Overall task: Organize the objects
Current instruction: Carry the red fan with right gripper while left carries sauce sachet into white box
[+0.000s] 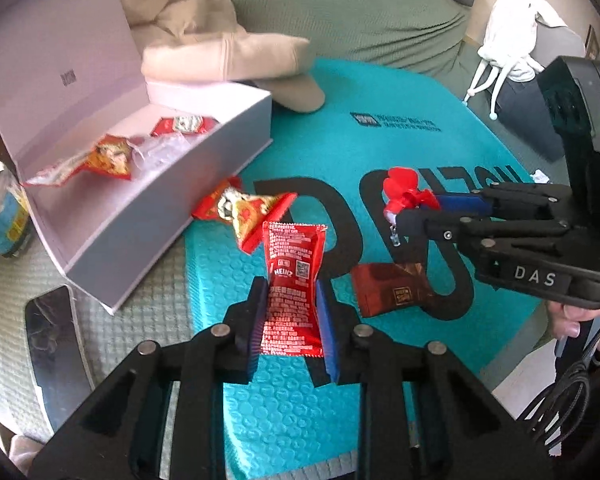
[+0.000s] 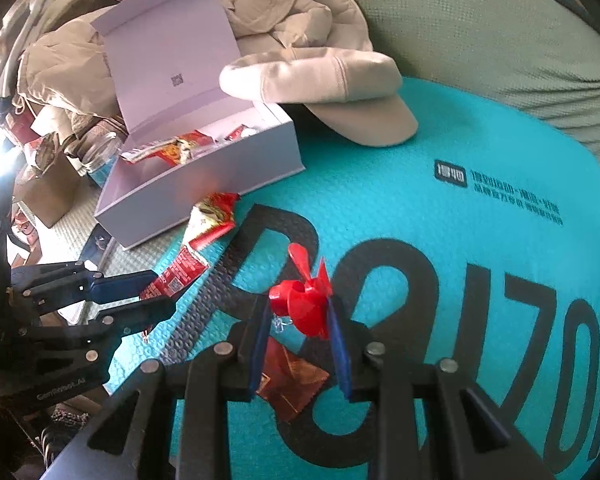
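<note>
A red Heinz ketchup sachet (image 1: 293,289) stands upright, pinched at its sides. A small red plastic fan (image 2: 305,297) is clamped likewise. A brown packet (image 1: 394,287) lies flat on the teal mailer; 2 red snack packets (image 1: 242,209) lie beside the open white box (image 1: 172,208), which holds more packets.

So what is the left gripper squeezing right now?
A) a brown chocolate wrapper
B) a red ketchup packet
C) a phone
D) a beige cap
B: in the left wrist view the left gripper has its blue pads pressed against both sides of the red Heinz ketchup packet, holding it up above the teal mat.
</note>
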`<state>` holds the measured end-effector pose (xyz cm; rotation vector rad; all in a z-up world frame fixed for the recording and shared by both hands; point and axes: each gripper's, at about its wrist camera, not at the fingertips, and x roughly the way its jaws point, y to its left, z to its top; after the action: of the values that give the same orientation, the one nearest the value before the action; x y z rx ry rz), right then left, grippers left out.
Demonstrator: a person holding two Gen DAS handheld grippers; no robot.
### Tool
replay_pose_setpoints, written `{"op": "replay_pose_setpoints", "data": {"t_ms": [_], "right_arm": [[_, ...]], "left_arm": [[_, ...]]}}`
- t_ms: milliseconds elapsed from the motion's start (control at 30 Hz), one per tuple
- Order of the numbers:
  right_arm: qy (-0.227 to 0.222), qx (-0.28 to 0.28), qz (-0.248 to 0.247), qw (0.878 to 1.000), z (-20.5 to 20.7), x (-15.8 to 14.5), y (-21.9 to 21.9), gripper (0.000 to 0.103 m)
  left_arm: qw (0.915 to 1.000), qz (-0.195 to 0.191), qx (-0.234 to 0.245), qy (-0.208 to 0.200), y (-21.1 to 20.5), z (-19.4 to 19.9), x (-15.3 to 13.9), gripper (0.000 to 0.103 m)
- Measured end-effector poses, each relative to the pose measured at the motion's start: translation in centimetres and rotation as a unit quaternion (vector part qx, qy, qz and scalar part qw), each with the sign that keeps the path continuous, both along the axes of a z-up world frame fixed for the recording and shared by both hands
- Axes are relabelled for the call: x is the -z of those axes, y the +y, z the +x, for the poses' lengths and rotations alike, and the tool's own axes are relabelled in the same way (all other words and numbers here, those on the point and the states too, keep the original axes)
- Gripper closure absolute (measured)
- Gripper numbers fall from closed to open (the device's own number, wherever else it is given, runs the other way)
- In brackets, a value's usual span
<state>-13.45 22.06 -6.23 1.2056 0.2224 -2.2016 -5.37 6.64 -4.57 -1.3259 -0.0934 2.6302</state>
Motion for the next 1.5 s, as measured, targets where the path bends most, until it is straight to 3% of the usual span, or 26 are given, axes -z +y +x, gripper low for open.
{"op": "replay_pose_setpoints", "data": {"t_ms": [500,933,1200,1500], "right_arm": [[0.019,-0.078,-0.016,0.997,2.7,-2.6,-4.7,0.075],[0.04,-0.156,-0.027,0.987,7.6,-4.6,-8.4,0.075],[0.053,-0.184,-0.041,0.981,10.8,-5.8,-8.4,0.075],[0.056,-0.172,-0.044,0.983,11.5,-6.5,-8.1,0.075]], "left_arm": [[0.9967,-0.012,-0.078,0.022,-4.6,3.1,-2.3,0.08],[0.9854,-0.006,-0.163,0.049,-8.0,8.3,-4.1,0.08],[0.98,-0.001,-0.185,0.073,-8.6,10.2,-5.6,0.08],[0.9829,0.0,-0.166,0.079,-8.7,9.6,-6.1,0.08]]}}
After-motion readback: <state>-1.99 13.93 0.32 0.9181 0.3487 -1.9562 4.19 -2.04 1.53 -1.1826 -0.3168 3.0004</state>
